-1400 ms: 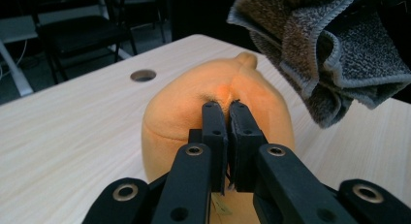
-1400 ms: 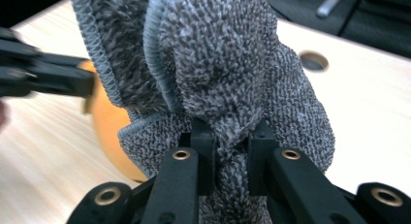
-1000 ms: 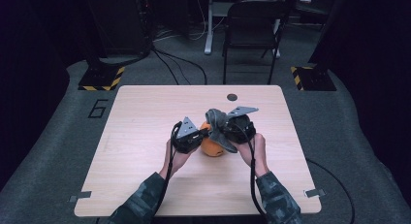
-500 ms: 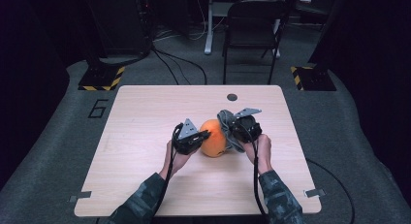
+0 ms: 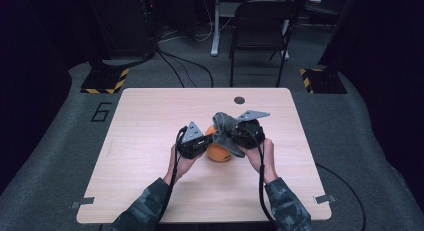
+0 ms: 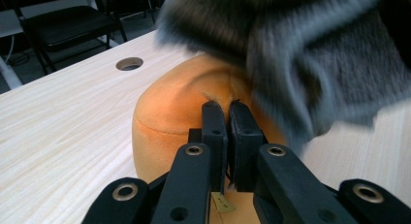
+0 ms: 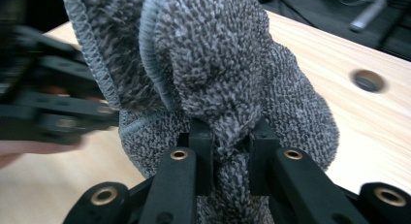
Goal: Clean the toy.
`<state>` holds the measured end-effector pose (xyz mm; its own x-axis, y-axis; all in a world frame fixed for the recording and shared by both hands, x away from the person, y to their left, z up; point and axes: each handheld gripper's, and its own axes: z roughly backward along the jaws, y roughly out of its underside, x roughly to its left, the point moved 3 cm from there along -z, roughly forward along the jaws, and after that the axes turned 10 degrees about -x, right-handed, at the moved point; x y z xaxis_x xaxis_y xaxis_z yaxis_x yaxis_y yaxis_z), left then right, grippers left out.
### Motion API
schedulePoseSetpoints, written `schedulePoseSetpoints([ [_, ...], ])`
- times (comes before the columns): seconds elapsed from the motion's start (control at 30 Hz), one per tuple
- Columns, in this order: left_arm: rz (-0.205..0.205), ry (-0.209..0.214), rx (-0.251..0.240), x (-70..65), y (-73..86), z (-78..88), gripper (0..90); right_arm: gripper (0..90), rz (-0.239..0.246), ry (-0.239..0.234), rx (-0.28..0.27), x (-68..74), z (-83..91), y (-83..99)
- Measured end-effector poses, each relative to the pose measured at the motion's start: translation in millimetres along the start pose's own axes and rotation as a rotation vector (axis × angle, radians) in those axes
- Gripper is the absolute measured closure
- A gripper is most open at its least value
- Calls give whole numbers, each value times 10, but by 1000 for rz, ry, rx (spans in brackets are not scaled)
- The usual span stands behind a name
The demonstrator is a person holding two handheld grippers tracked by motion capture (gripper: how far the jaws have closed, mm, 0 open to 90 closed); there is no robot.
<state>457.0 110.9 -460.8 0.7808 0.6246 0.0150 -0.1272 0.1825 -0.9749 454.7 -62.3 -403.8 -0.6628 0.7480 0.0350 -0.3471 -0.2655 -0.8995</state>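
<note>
High view: I see the orange cushion resting near the middle of the wooden table. My left gripper sits against its left side, and my right gripper carries a grey cloth that drapes onto the cushion's top right.

Left gripper view: my jaws are closed almost together, pinching a small fold of the orange cushion's fabric. The grey cloth hangs blurred just above and to the right, touching the cushion.

Right gripper view: my jaws are clamped on a bunched section of the grey cloth. The left gripper appears blurred at left.
</note>
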Motion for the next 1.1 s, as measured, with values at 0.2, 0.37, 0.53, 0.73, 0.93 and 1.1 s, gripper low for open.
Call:
schedulePoseSetpoints([
  [0.2, 7, -2, 2, 4, 16, -9, 871, 773, 66, 28, 49, 74, -163, 104],
  [0.37, 4, -3, 2, 4, 21, -17, 871, 774, 54, 122, 63, -162, -141, 168],
  [0.53, 2, -4, 6, 17, 17, -8, 871, 773, 37, 199, 70, -338, -117, 227],
  [0.73, 15, -29, -2, 84, 15, 27, 869, 765, 21, 203, 15, -439, 57, 145],
  [0.93, 40, -66, -2, 196, 31, 49, 867, 759, -26, 298, -7, -731, 343, 215],
  [1.1, 60, -113, 5, 340, 39, 47, 865, 752, -58, 353, 79, -950, 392, 553],
])
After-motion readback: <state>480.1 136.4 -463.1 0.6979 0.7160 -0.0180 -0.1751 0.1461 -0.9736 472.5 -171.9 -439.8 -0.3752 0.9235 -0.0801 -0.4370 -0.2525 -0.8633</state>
